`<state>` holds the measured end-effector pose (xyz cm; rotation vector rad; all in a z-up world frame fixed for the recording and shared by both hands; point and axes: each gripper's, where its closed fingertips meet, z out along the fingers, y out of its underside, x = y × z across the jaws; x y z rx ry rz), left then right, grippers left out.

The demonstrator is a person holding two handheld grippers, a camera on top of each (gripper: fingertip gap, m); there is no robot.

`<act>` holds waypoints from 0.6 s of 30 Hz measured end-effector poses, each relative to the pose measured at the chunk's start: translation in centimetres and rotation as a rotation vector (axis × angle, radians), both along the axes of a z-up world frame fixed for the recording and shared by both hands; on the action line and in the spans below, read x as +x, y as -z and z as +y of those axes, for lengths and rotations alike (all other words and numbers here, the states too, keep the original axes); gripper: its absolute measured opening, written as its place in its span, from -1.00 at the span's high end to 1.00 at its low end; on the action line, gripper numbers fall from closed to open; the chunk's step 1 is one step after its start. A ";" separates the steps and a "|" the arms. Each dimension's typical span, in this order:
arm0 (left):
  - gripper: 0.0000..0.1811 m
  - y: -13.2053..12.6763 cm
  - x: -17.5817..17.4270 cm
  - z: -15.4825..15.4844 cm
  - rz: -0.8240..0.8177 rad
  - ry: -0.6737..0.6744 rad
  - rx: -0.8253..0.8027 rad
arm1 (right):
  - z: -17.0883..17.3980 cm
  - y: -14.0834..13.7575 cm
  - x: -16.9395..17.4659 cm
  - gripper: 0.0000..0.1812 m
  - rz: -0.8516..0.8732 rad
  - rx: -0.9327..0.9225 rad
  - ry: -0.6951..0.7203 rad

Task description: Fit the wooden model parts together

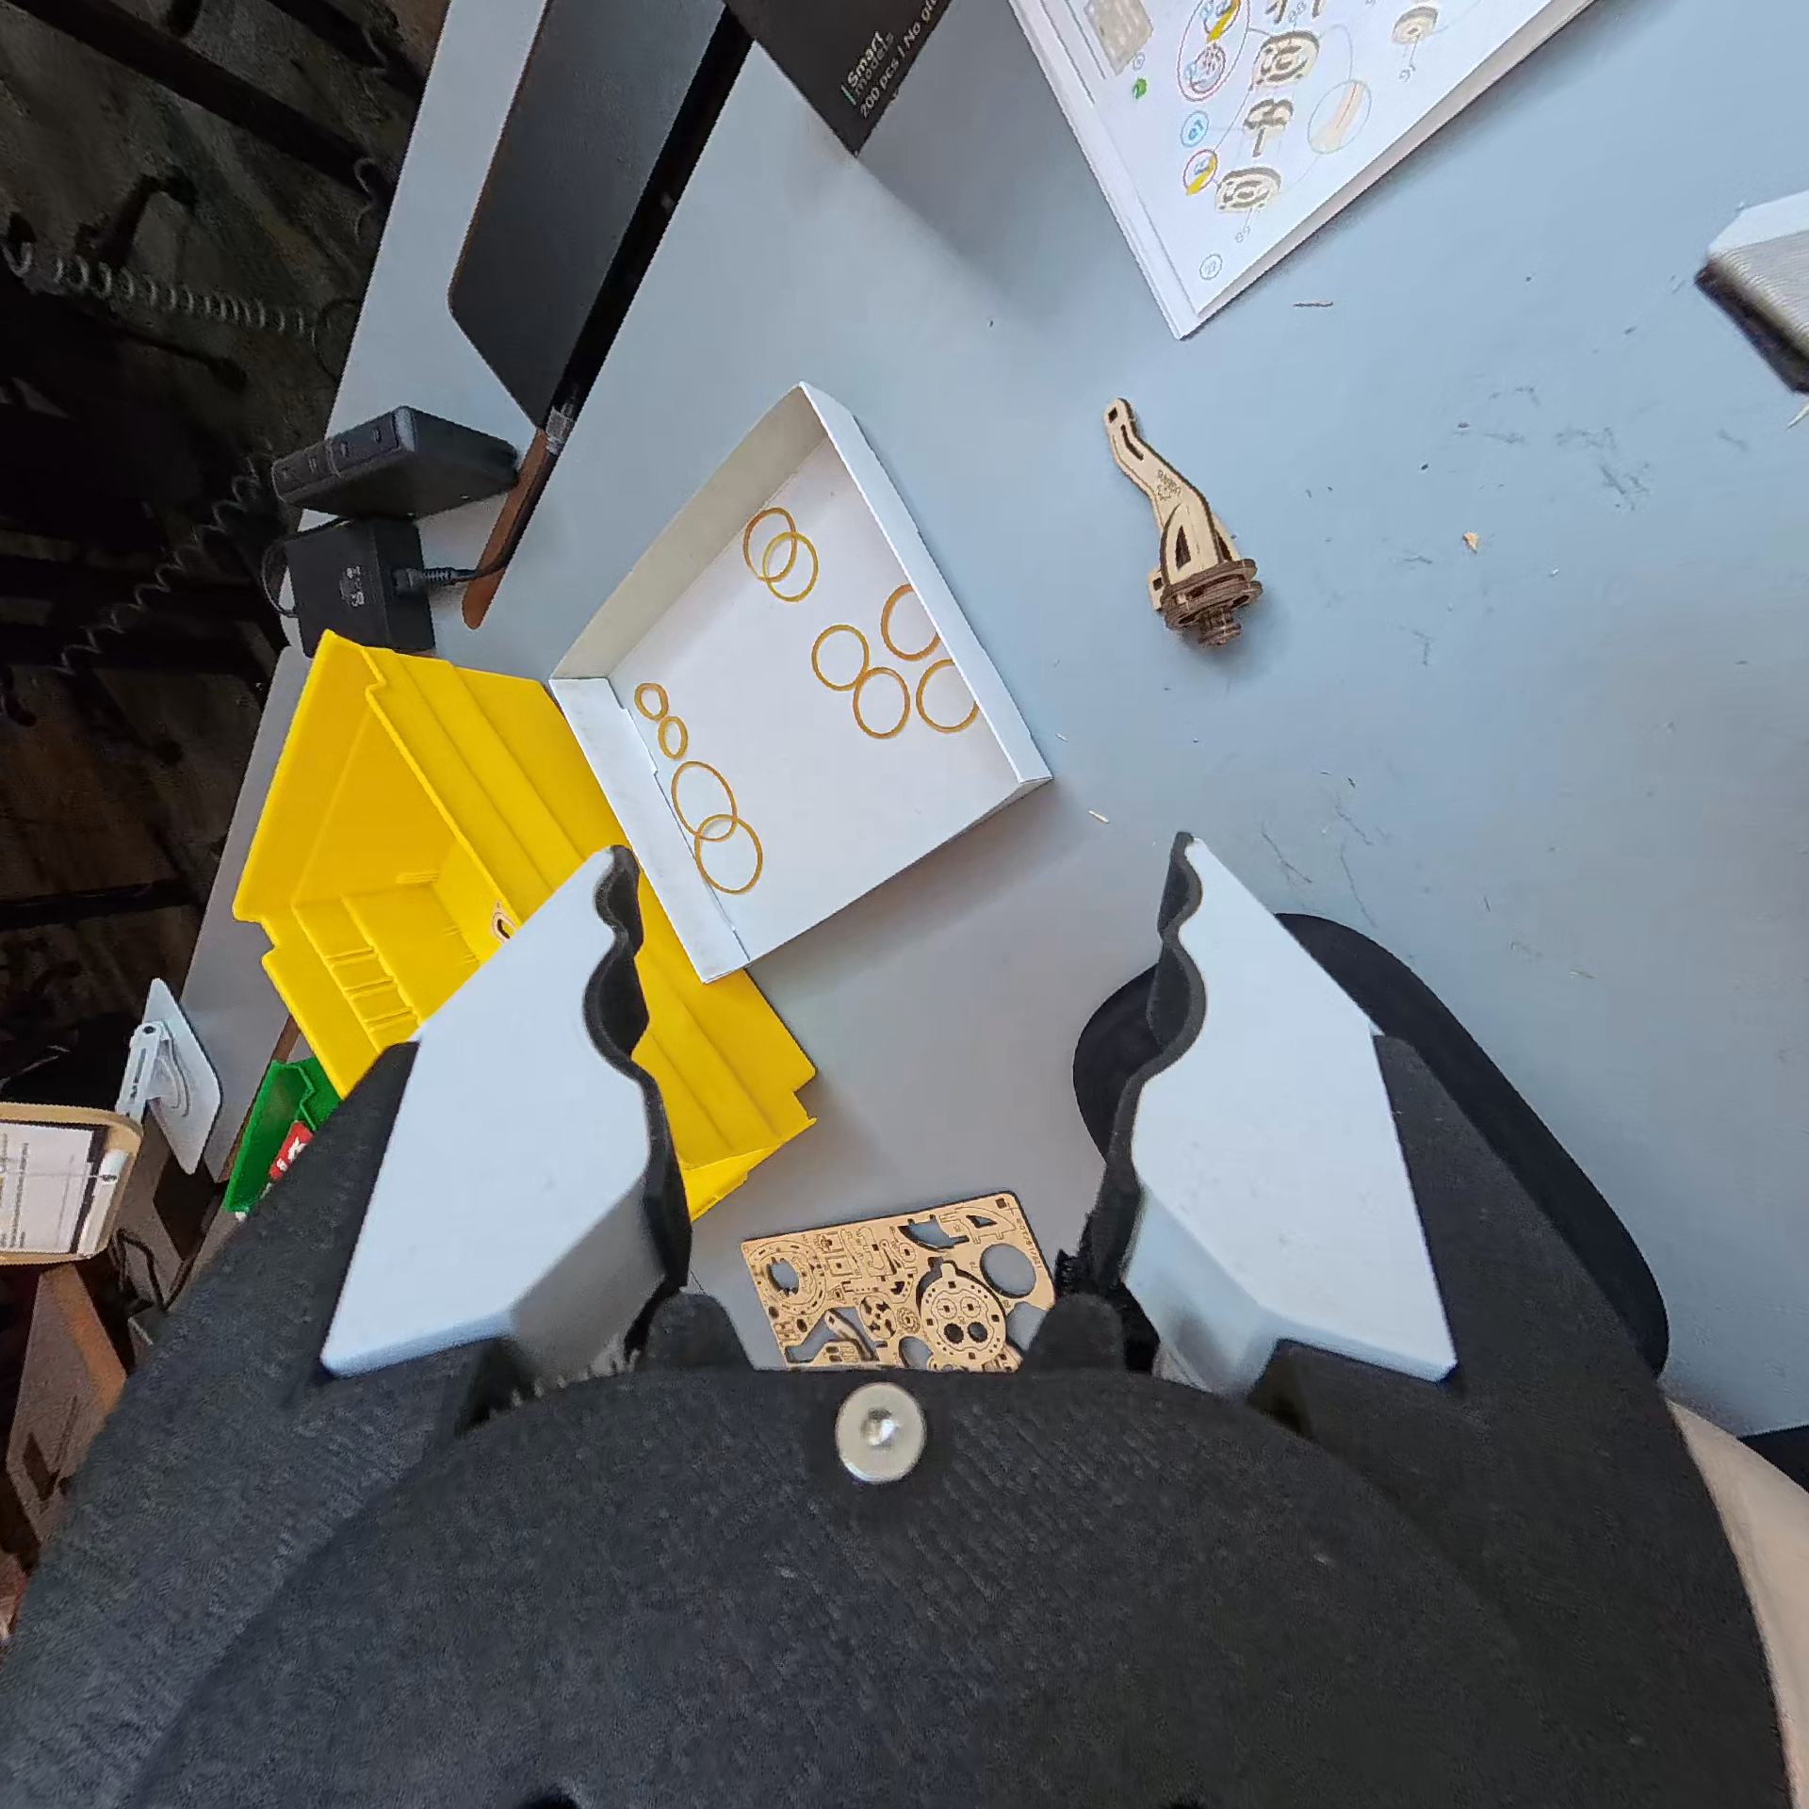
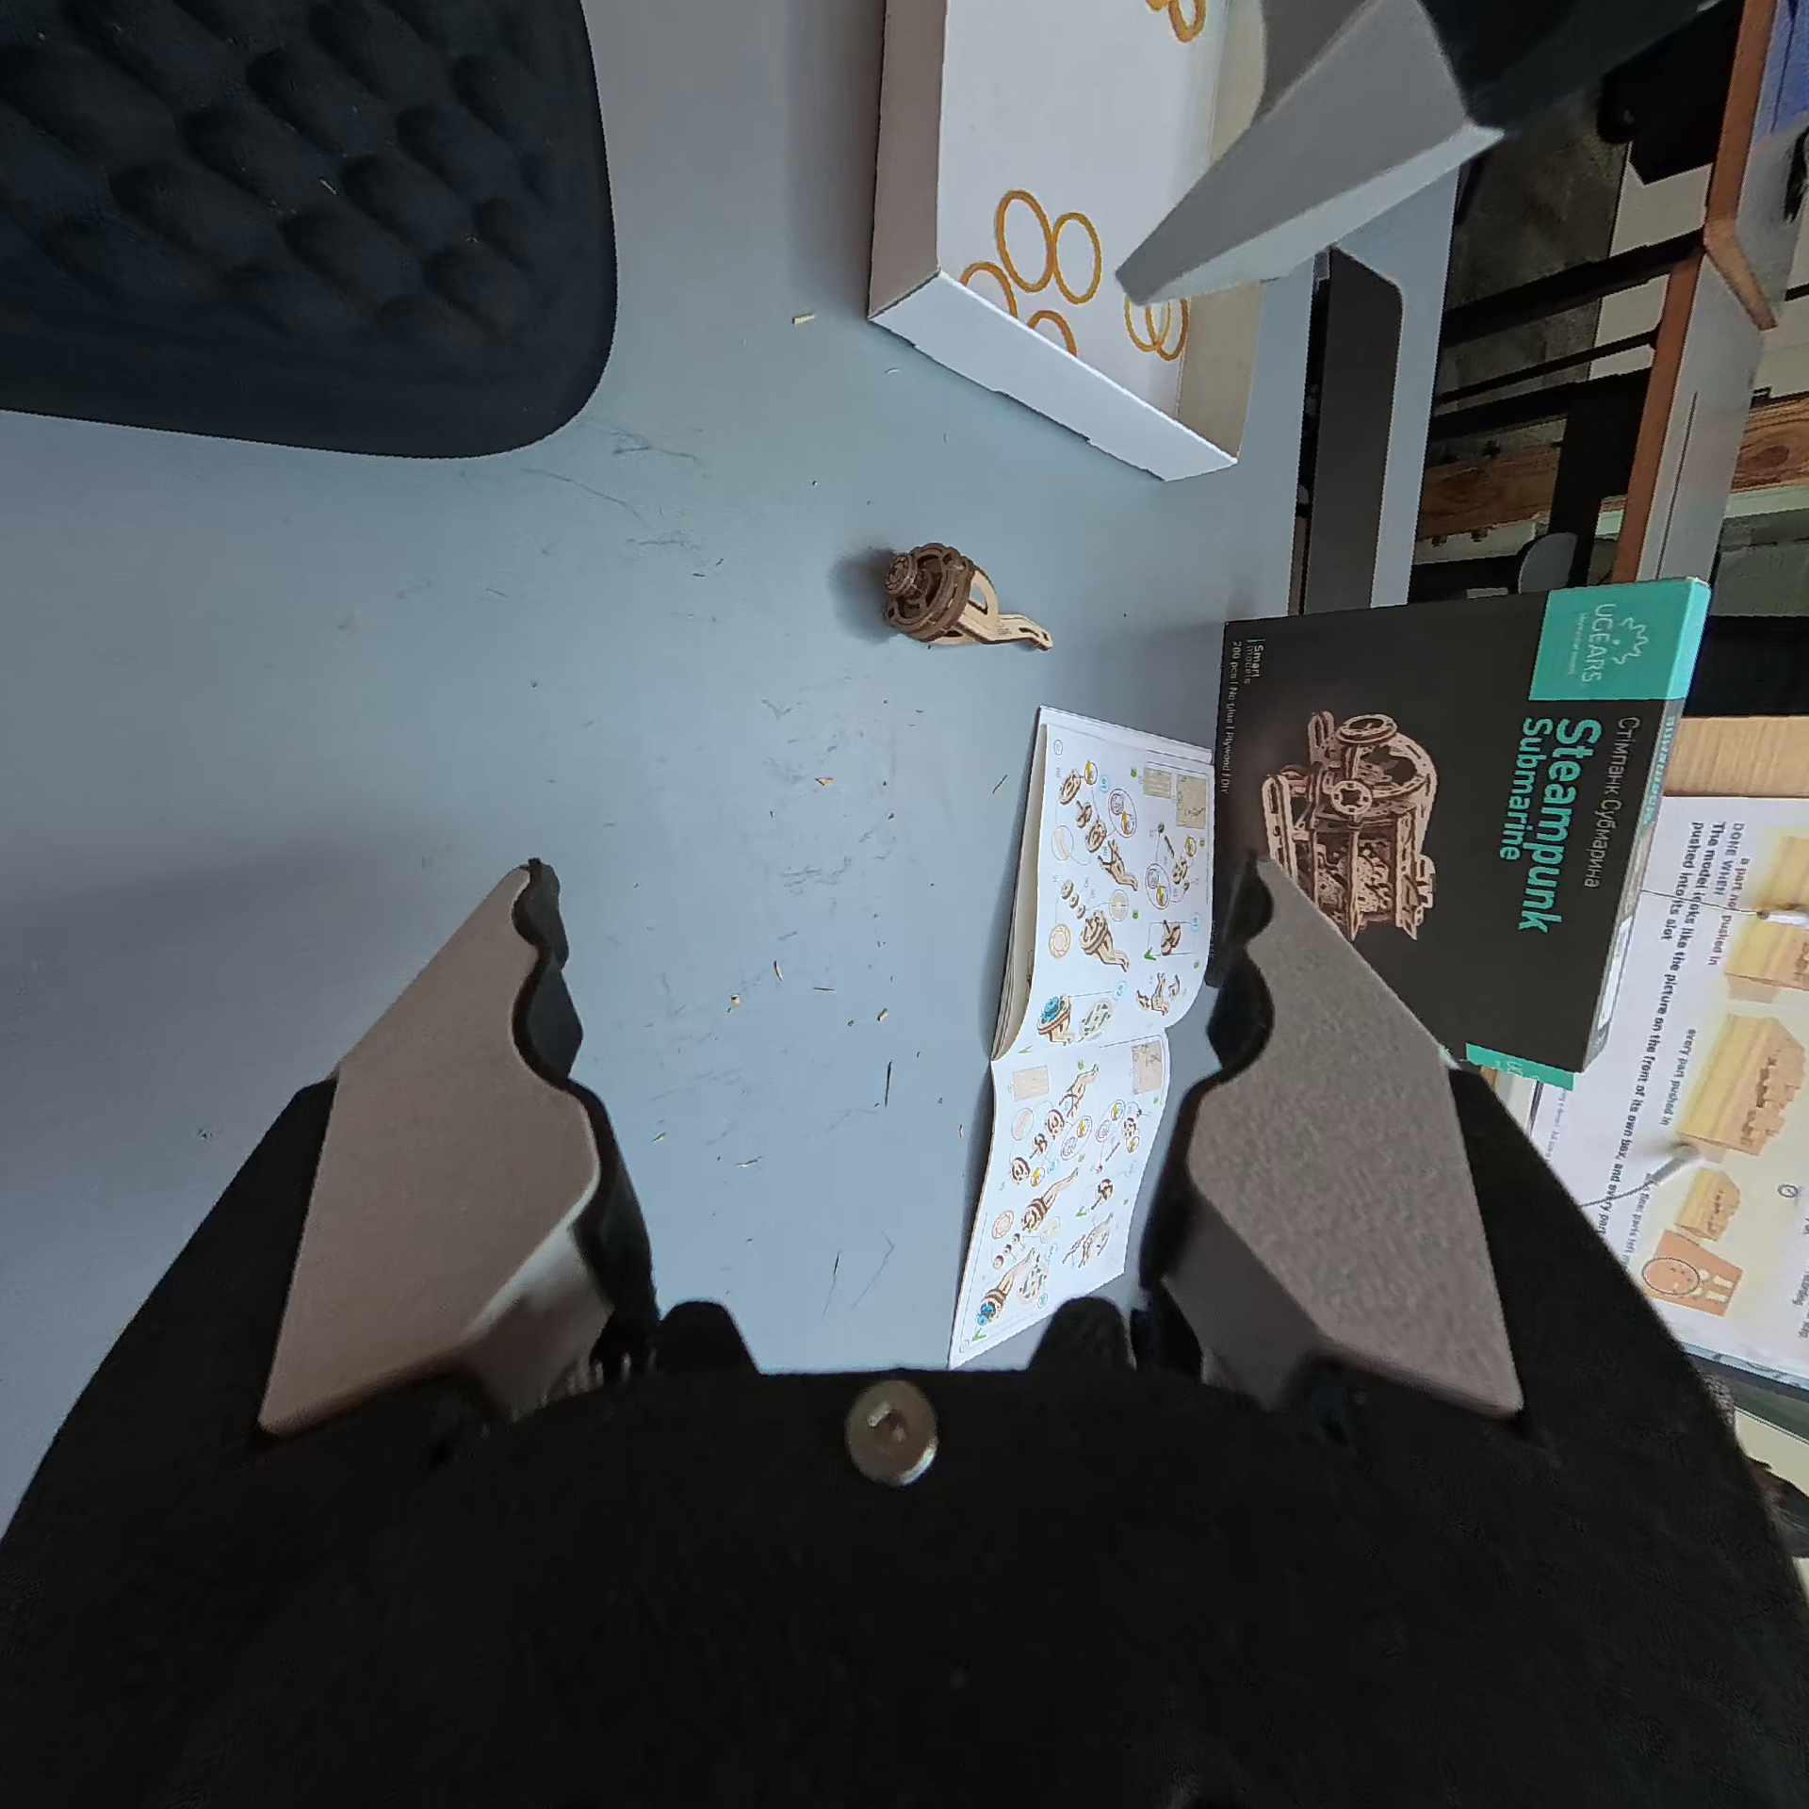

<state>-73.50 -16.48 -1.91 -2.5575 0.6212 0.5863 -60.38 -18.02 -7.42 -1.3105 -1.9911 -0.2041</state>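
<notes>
A small assembled wooden piece [image 1: 1184,533] with a curved arm and a round geared base lies alone on the grey table [image 1: 1468,685]; it also shows in the right wrist view [image 2: 945,599]. A flat wooden parts sheet [image 1: 896,1282] with cut-out shapes lies between the bases of my left fingers. My left gripper [image 1: 901,861] is open and empty, above the table near the white tray [image 1: 1018,754]. My right gripper [image 2: 896,871] is open and empty, well short of the wooden piece. A finger [image 2: 1302,157] of the left gripper shows at the top right of the right wrist view.
The white tray holds several rubber bands [image 1: 881,700]. A yellow bin [image 1: 411,881] lies at the left. An open instruction booklet [image 2: 1087,1028] and the dark kit box [image 2: 1449,822] lie at the right. A black foam pad [image 2: 274,206] sits at the table's edge. The small assembled wooden piece [image 1: 1184,533] is about 15 cm from both grippers' fingertips. Look for it in the right wrist view [image 2: 983,610] too.
</notes>
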 end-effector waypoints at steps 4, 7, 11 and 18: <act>-0.17 0.4 -0.1 0.0 0.008 -0.001 -0.020 | 0.1 0.1 0.1 -0.46 -0.009 0.004 -0.004; -0.16 0.4 -0.2 0.0 0.006 -0.006 -0.022 | -0.2 0.4 0.2 -0.45 -0.022 -0.014 -0.008; -0.16 0.4 -0.5 -0.2 0.005 -0.017 -0.021 | 0.3 0.5 0.5 -0.42 -0.032 -0.011 0.013; -0.15 0.5 -0.8 -0.2 0.011 -0.033 -0.023 | -0.1 0.7 0.5 -0.40 -0.047 -0.009 0.002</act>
